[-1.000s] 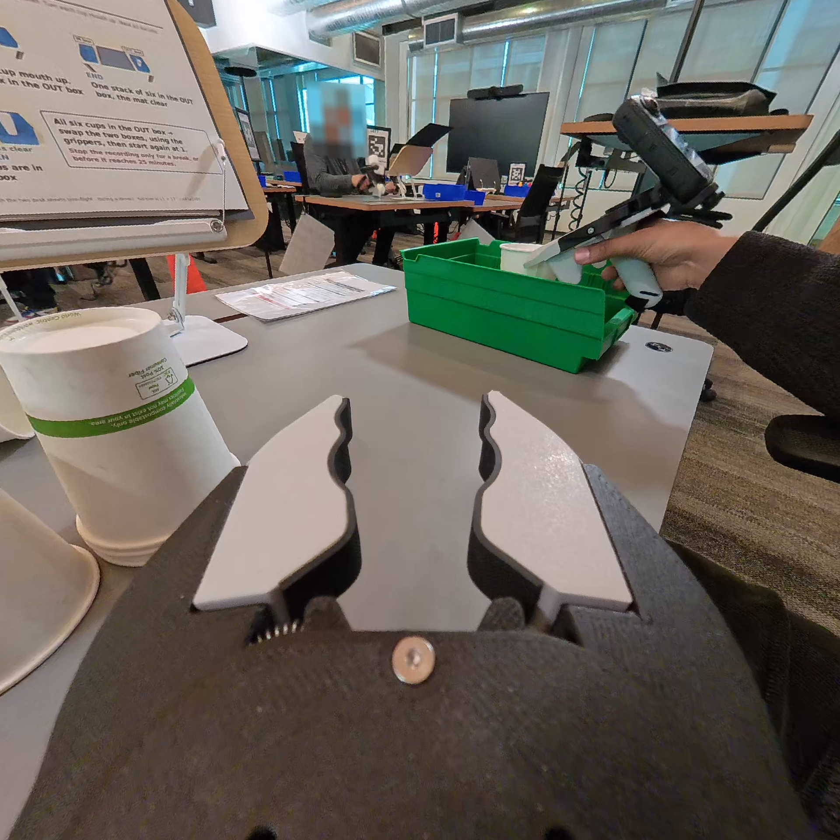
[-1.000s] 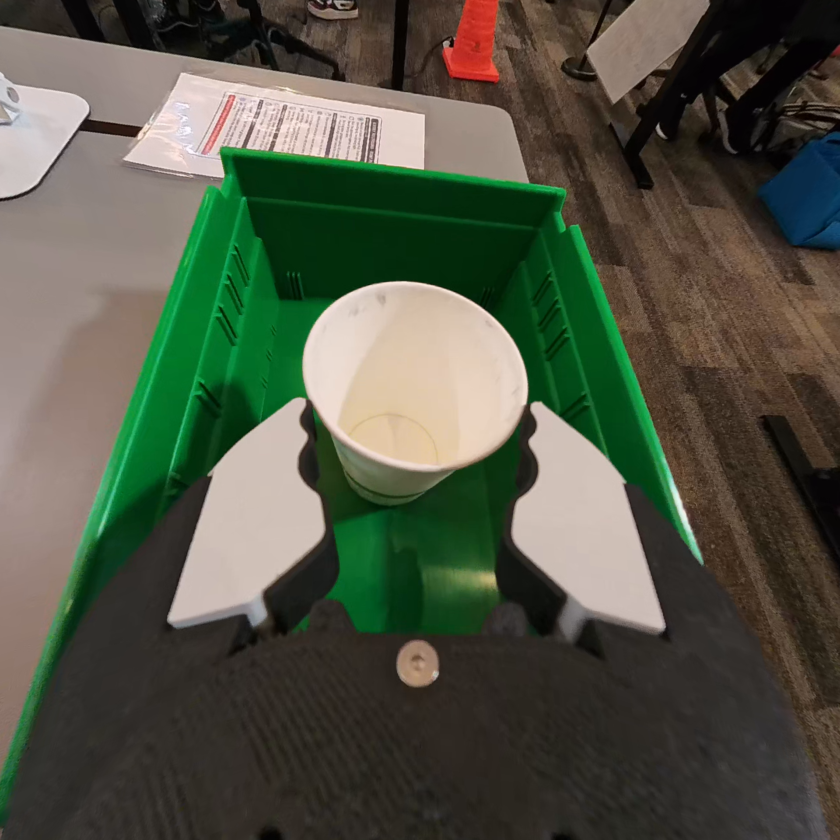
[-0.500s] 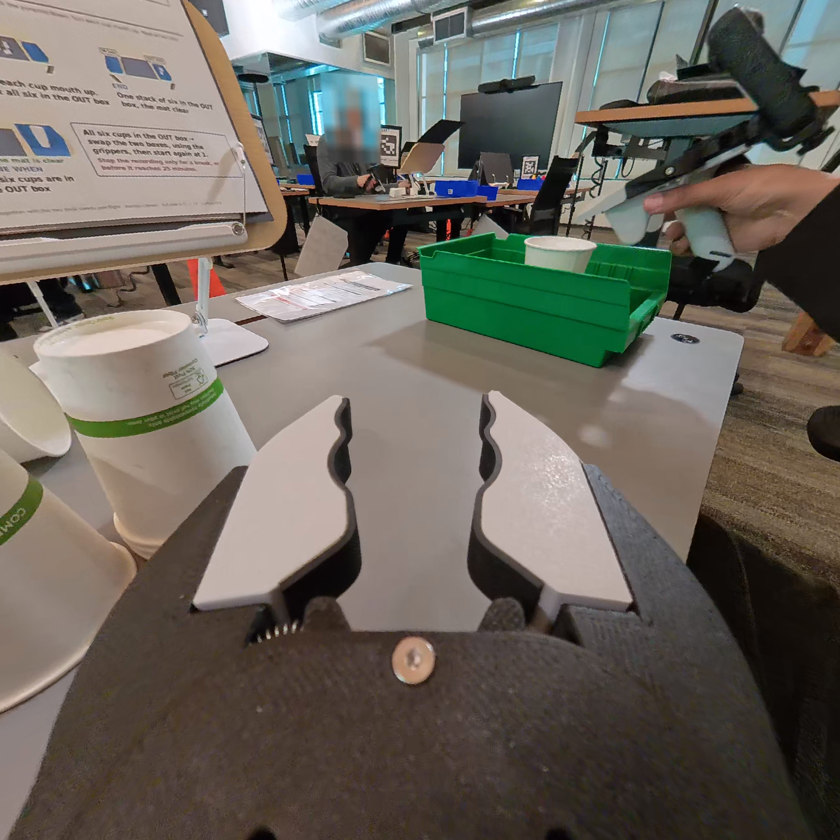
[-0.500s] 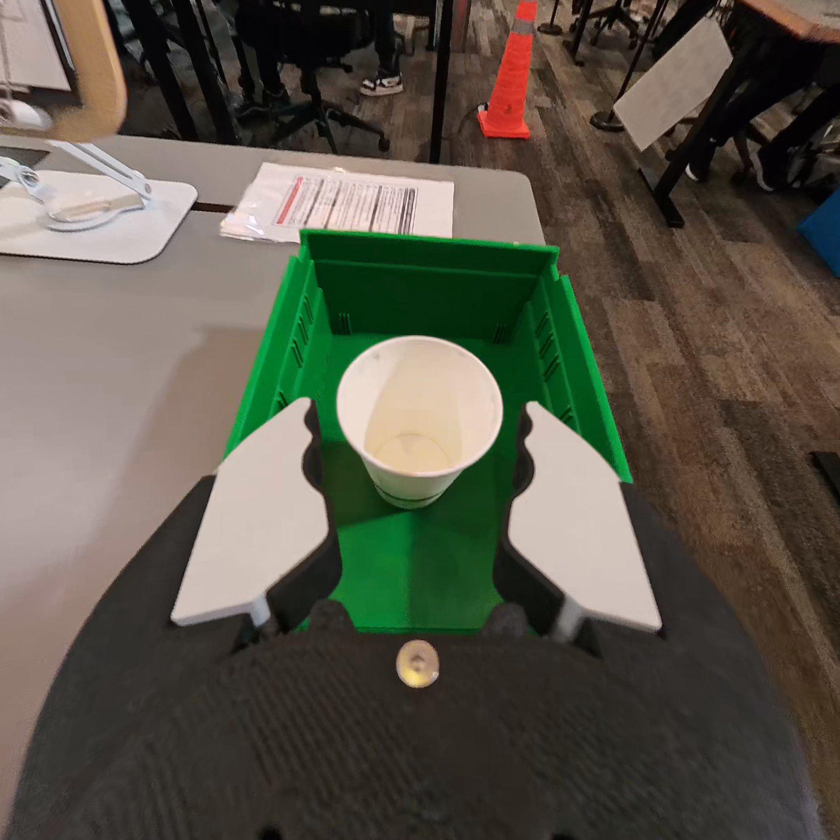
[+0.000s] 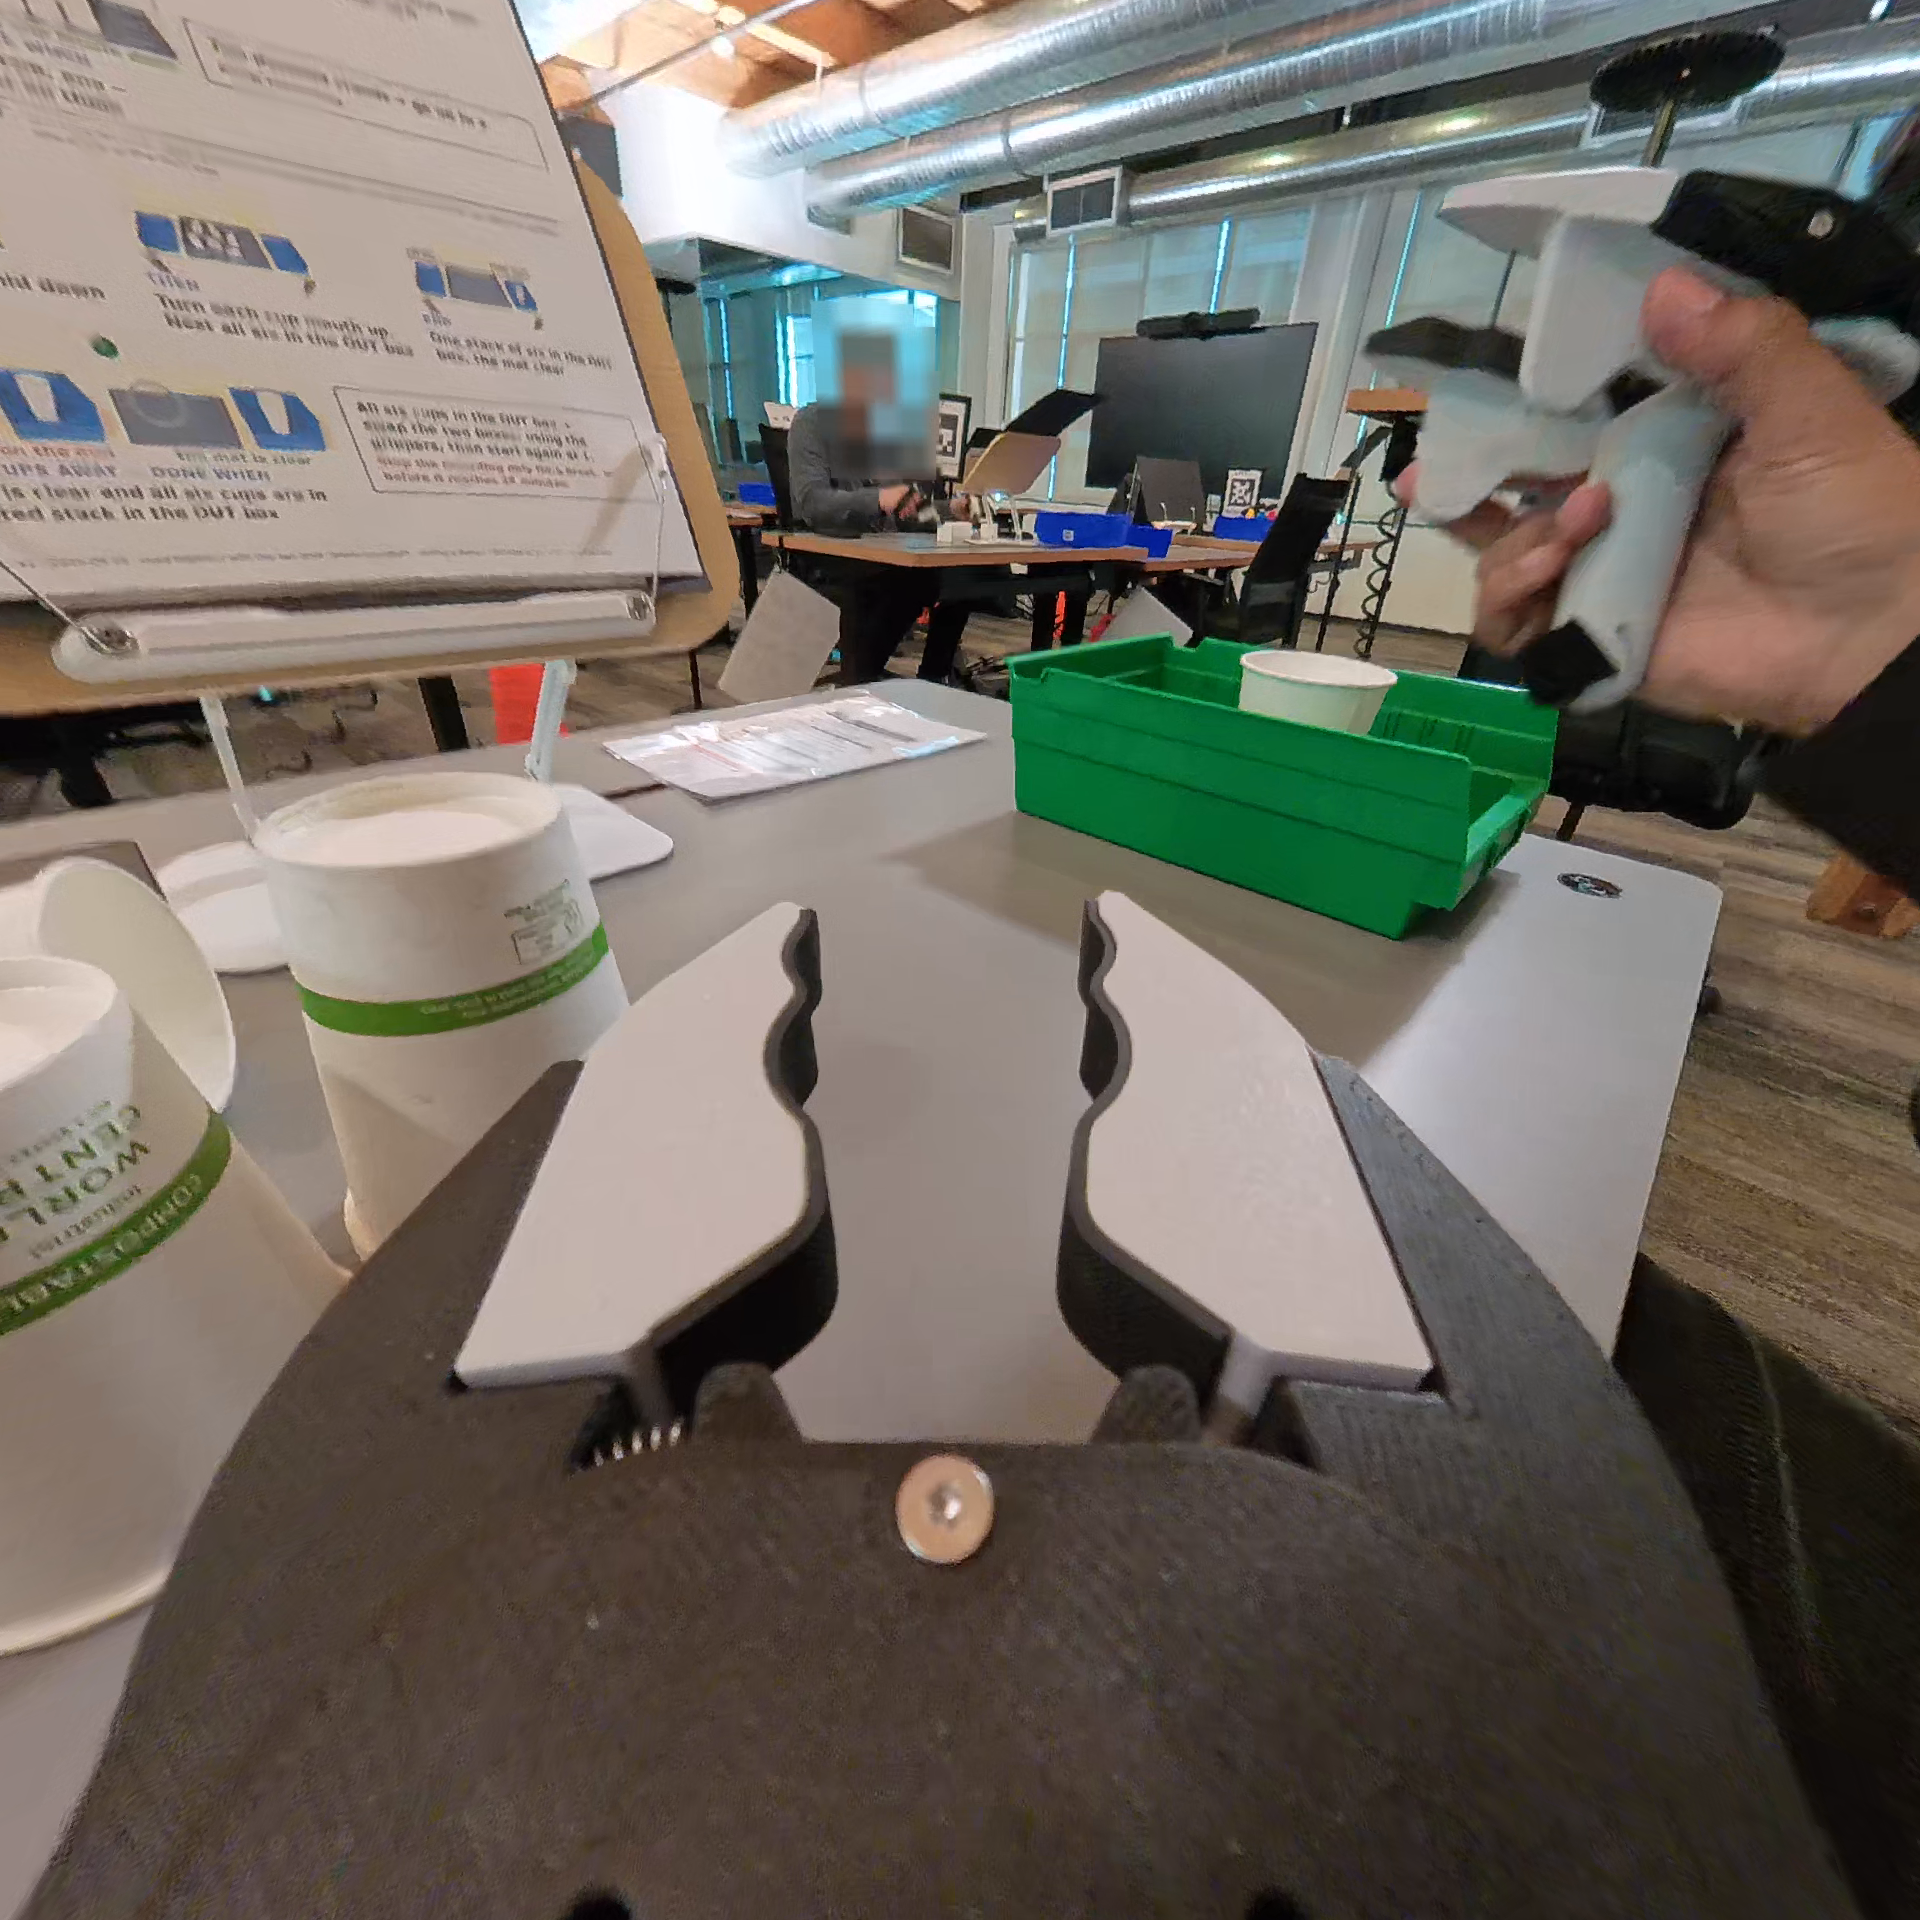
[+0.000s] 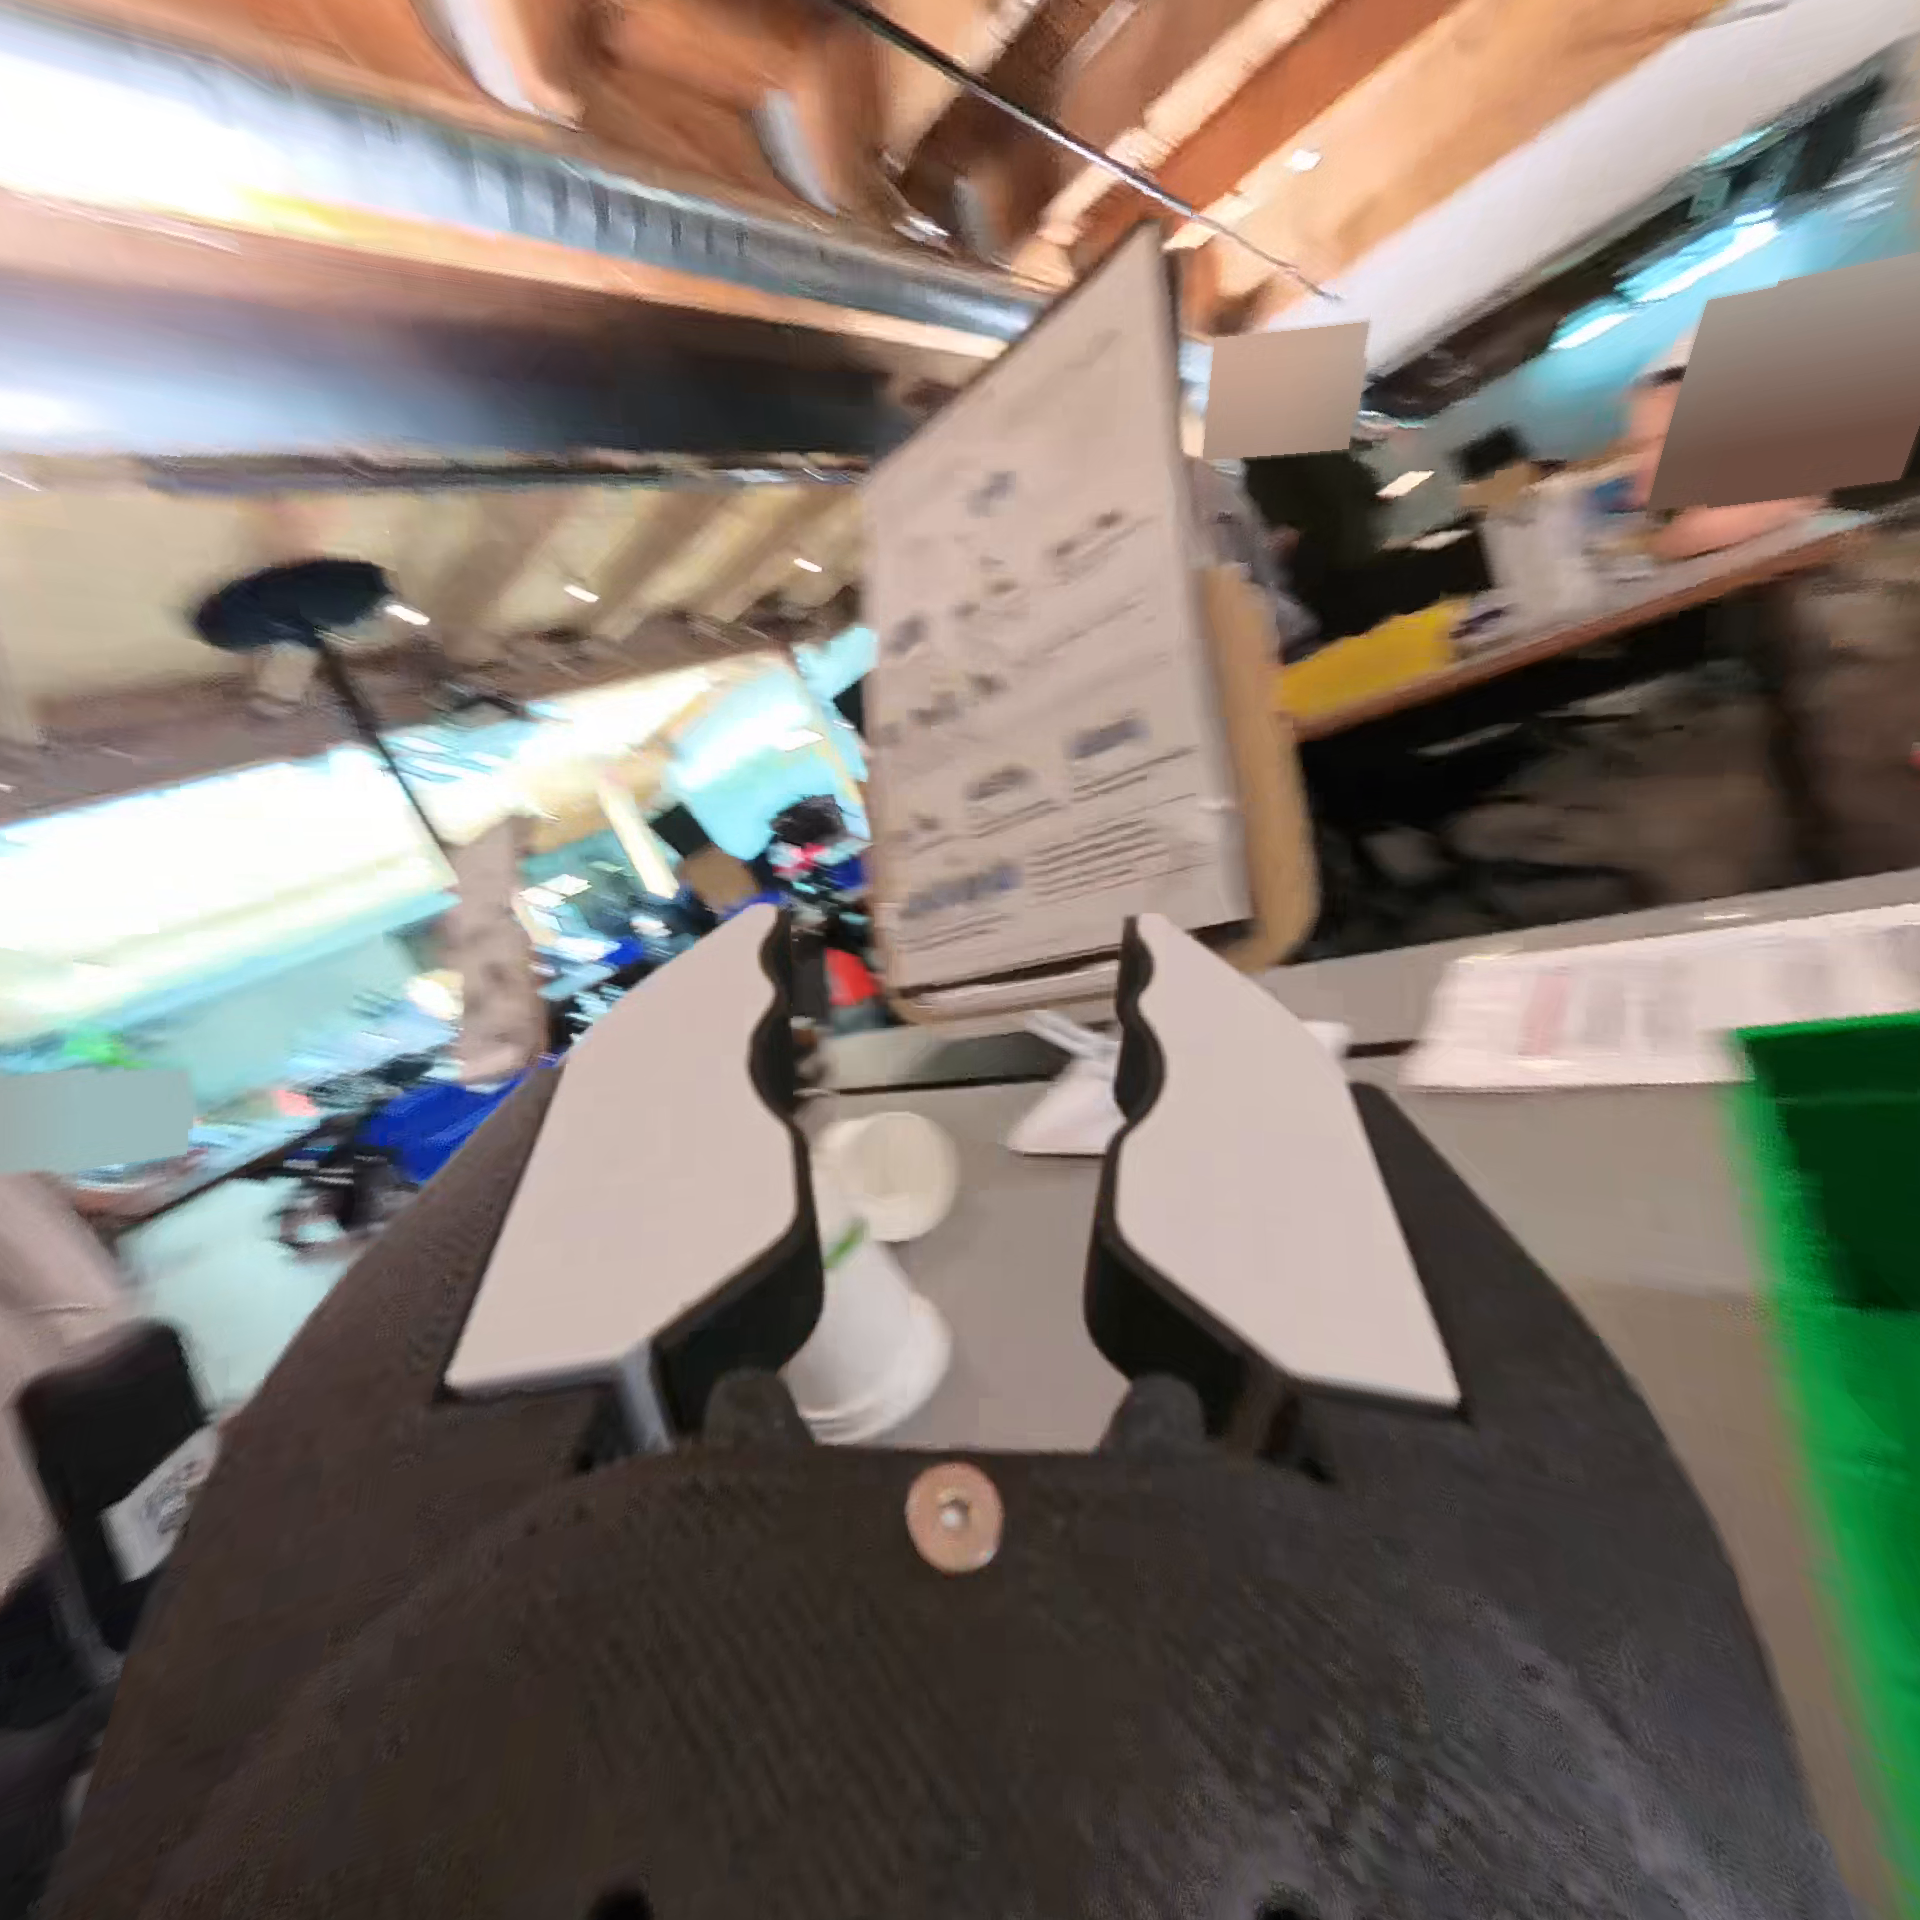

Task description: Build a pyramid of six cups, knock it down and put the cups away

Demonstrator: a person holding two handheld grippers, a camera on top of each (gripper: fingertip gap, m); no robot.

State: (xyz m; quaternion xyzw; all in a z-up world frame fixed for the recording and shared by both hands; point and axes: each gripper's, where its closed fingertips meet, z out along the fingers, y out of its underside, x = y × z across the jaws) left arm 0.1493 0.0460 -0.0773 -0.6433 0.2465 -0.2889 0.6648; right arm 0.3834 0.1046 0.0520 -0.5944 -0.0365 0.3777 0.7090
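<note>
I see white paper cups (image 5: 436,966) w/ green bands standing mouth-down on the grey table (image 5: 1507,1049) just left of my empty left gripper (image 5: 943,1023), one more cup (image 5: 1314,688) upright in the green bin (image 5: 1268,800) further off.

On the table (image 5: 935,997), an upside-down paper cup (image 5: 436,977) stands near left, another upturned cup (image 5: 94,1278) nearer, left of it. The bin (image 5: 1268,790) sits far right, holding an upright cup (image 5: 1314,691). A bagged sheet (image 5: 790,743) lies left of the bin; the instruction board (image 5: 312,312) stands behind the cups.
</note>
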